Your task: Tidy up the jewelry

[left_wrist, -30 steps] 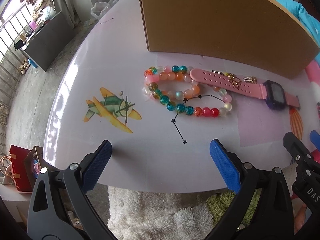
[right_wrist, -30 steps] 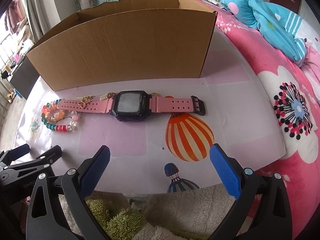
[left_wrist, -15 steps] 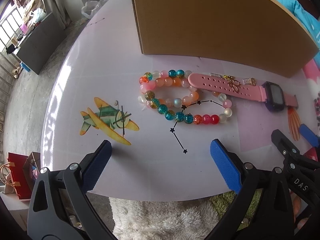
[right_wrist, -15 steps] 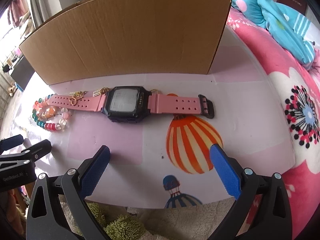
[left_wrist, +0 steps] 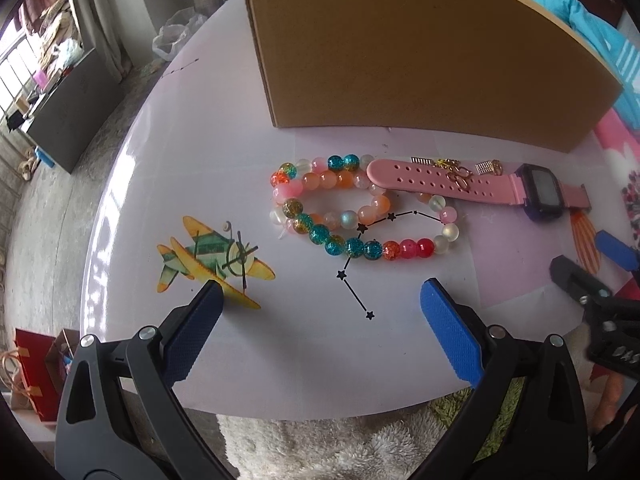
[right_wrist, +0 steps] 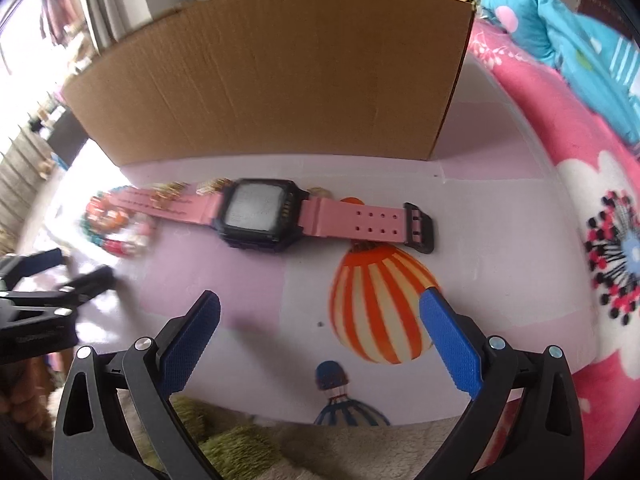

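A colourful bead bracelet [left_wrist: 362,210] lies looped on the white table, its right side under the strap of a pink watch [left_wrist: 472,186] with a dark face. Small gold pieces [left_wrist: 456,168] rest on and beside that strap. My left gripper [left_wrist: 320,312] hovers open just short of the beads, nothing between its blue pads. In the right wrist view the pink watch [right_wrist: 280,212] lies flat ahead of my right gripper [right_wrist: 320,320], which is open and empty. The bead bracelet [right_wrist: 116,226] shows blurred at the left there.
A large cardboard box [left_wrist: 400,52] stands right behind the jewelry, its wall [right_wrist: 280,80] facing me. The table [left_wrist: 200,140] carries printed plane and balloon pictures. A pink flowered blanket [right_wrist: 580,200] lies to the right. The near table edge meets a fluffy rug [left_wrist: 320,448].
Both grippers have moved forward over the table toward the jewelry; the beads and watch look larger and nearer. Both stay open. Nothing on the table has shifted.
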### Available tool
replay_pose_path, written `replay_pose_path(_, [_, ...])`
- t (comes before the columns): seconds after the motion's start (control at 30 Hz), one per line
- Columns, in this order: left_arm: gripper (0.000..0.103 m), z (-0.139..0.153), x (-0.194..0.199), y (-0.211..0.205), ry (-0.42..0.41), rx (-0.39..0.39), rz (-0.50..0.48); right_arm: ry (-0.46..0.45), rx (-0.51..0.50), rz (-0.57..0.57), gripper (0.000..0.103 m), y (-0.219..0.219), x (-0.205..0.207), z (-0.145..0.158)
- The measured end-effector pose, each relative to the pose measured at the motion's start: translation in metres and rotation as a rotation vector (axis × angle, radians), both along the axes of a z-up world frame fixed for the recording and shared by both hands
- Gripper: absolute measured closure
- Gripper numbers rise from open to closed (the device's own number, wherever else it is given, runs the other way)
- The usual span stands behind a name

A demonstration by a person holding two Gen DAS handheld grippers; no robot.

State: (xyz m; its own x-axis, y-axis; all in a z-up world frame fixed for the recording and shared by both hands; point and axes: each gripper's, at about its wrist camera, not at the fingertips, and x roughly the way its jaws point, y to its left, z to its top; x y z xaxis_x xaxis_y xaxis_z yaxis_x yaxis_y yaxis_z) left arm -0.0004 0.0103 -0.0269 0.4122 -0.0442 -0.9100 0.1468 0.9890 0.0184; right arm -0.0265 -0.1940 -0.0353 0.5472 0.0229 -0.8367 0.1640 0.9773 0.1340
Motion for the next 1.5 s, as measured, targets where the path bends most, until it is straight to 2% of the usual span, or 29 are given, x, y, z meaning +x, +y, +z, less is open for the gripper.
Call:
replay_pose_path(0.07, [0.007, 0.003, -0.004, 0.005, -0.012, -0.022, -0.004, -0.021, 0.09, 0.011, 0.006, -0.003, -0.001, 0.006])
replay_pose_path(0.1, [0.007, 0.007, -0.007, 0.011, -0.028, -0.06, 0.003, -0.035, 0.127, 0.027, 0.006, -0.004, -0.002, 0.01])
replay_pose_path(0.17, [0.007, 0.012, -0.01, 0.021, -0.059, -0.103, 0.017, -0.055, 0.175, 0.069, 0.006, 0.0, 0.0, 0.017])
replay_pose_path(0.3, [0.008, 0.021, -0.014, 0.03, -0.123, -0.132, 0.028, -0.078, 0.261, 0.158, 0.007, 0.012, 0.011, 0.024])
replay_pose_path(0.47, [0.01, 0.035, -0.013, 0.038, -0.191, -0.171, 0.009, -0.081, 0.285, 0.208, 0.015, 0.027, 0.027, 0.028])
replay_pose_path(0.57, [0.022, 0.038, -0.017, 0.034, -0.218, -0.187, -0.032, -0.087, 0.239, 0.224, 0.019, 0.029, 0.036, 0.032])
replay_pose_path(0.7, [0.034, 0.039, -0.005, 0.035, -0.187, -0.231, -0.064, -0.099, 0.164, 0.247, 0.024, 0.039, 0.038, 0.038])
replay_pose_path(0.83, [0.044, 0.036, 0.01, 0.031, -0.168, -0.225, -0.083, -0.089, 0.079, 0.291, 0.029, 0.039, 0.041, 0.043])
replay_pose_path(0.9, [0.053, 0.036, 0.015, 0.028, -0.153, -0.235, -0.097, -0.082, 0.045, 0.311, 0.03, 0.037, 0.042, 0.043])
replay_pose_path(1.07, [0.057, 0.035, 0.026, 0.011, -0.108, -0.269, -0.152, -0.075, 0.035, 0.33, 0.034, 0.026, 0.043, 0.043])
replay_pose_path(1.13, [0.058, 0.033, 0.032, 0.005, -0.081, -0.288, -0.156, -0.077, 0.029, 0.331, 0.038, 0.027, 0.047, 0.039])
replay_pose_path(1.23, [0.064, 0.026, 0.038, -0.002, -0.035, -0.294, -0.154, -0.065, 0.031, 0.327, 0.045, 0.019, 0.046, 0.032])
replay_pose_path(1.33, [0.064, 0.023, 0.045, -0.006, -0.004, -0.296, -0.143, -0.049, 0.045, 0.318, 0.052, 0.011, 0.046, 0.024])
replay_pose_path(1.5, [0.065, 0.019, 0.052, -0.011, 0.031, -0.268, -0.126, -0.073, 0.072, 0.326, 0.052, 0.004, 0.042, 0.02])
